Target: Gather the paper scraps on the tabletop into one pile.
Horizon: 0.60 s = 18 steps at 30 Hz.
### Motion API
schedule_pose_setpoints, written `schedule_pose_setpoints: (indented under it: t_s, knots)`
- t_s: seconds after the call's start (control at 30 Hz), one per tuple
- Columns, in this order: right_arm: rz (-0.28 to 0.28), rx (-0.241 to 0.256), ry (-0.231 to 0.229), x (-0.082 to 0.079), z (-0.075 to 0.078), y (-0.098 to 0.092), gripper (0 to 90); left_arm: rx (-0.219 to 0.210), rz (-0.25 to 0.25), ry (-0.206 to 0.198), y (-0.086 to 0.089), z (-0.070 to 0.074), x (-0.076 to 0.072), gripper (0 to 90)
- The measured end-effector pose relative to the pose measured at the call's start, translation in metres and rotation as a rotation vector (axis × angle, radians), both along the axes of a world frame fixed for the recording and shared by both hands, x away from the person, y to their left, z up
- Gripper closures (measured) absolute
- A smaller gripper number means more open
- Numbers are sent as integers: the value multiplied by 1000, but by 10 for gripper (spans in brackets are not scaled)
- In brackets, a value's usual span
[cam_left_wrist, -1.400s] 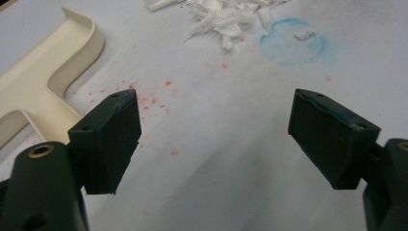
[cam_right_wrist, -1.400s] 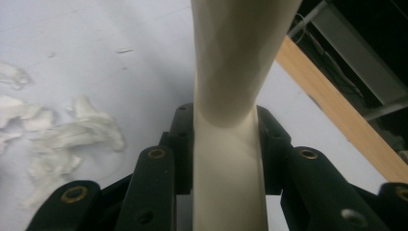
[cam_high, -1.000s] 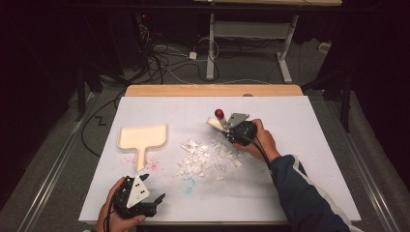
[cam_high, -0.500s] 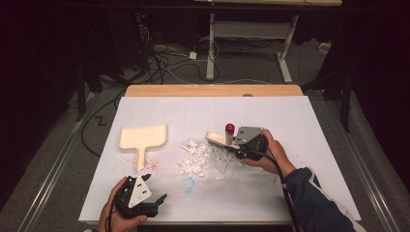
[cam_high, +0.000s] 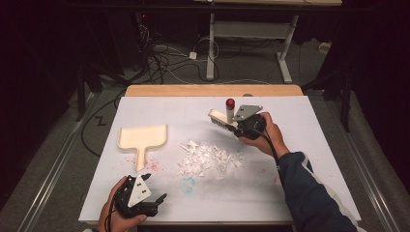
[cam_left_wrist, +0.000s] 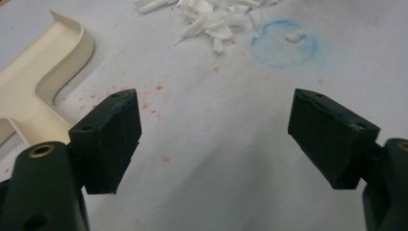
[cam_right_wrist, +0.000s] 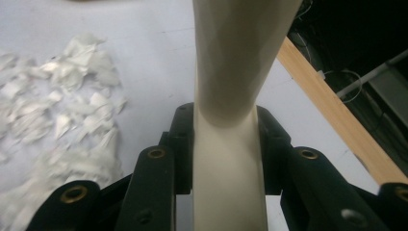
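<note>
At centre of the tabletop (cam_high: pixel 300 159): a heap of white paper scraps (cam_high: pixel 209 158) lies on the white sheet, with a faint blue ring (cam_left_wrist: pixel 284 49) at its 6 o'clock edge.
Dustpan: the cream dustpan (cam_high: pixel 143 139) lies flat at 9 o'clock of the scraps, well apart from them, its handle pointing toward the person.
Right gripper: the right gripper (cam_high: pixel 247 124) hangs at 1 o'clock of the heap, clenched around the cream handle of a hand brush (cam_high: pixel 223 120); the right gripper view shows both jaws pressed against the handle (cam_right_wrist: pixel 226 144).
Brush: its bristled head points toward 9 o'clock, near the heap's far edge; whether the bristles touch the sheet I cannot tell. A red-tipped end (cam_high: pixel 230 103) stands up.
Left gripper: the left gripper (cam_high: pixel 145 193) rests at the near edge, at 7 o'clock of the heap, jaws spread wide and grasping nothing.
Step in hand, as I judge: sweeping the scraps toward the dustpan.
Doing it well: lower the bristles flat behind the heap's 3 o'clock side, draw toward 9 o'clock in short strokes so the light scraps do not scatter, and have the free gripper steady the dustpan.
Risk: a fast stroke may flick scraps off the sheet.
</note>
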State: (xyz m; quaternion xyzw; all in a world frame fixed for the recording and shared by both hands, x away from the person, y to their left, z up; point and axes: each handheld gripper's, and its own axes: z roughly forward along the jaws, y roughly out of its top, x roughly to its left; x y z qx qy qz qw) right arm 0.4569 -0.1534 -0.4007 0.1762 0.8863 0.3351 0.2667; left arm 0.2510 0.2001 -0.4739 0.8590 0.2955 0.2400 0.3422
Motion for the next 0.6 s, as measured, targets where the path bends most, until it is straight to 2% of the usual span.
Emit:
schedule_pose_setpoints:
  t_s: [0.1, 0.17, 0.2, 0.4, 0.47, 0.6]
  knots:
    - [-39, 4, -5, 12, -6, 8, 677, -1, -1, 1, 0, -1, 0, 183]
    - [-67, -9, -23, 18, -10, 13, 677, -3, -1, 2, 0, -1, 0, 183]
    - [-75, -19, -20, 21, -12, 14, 678, 0, -3, -7, 0, -1, 0, 183]
    - [-146, -50, -31, 38, -25, 22, 678, -7, -4, 4, 1, -1, -1, 183]
    - [-139, -20, -15, 38, -26, 23, 678, -8, -6, 5, 1, -1, -1, 182]
    - [-75, -55, 7, 32, -30, 33, 676, -1, -13, 9, 1, -1, -1, 183]
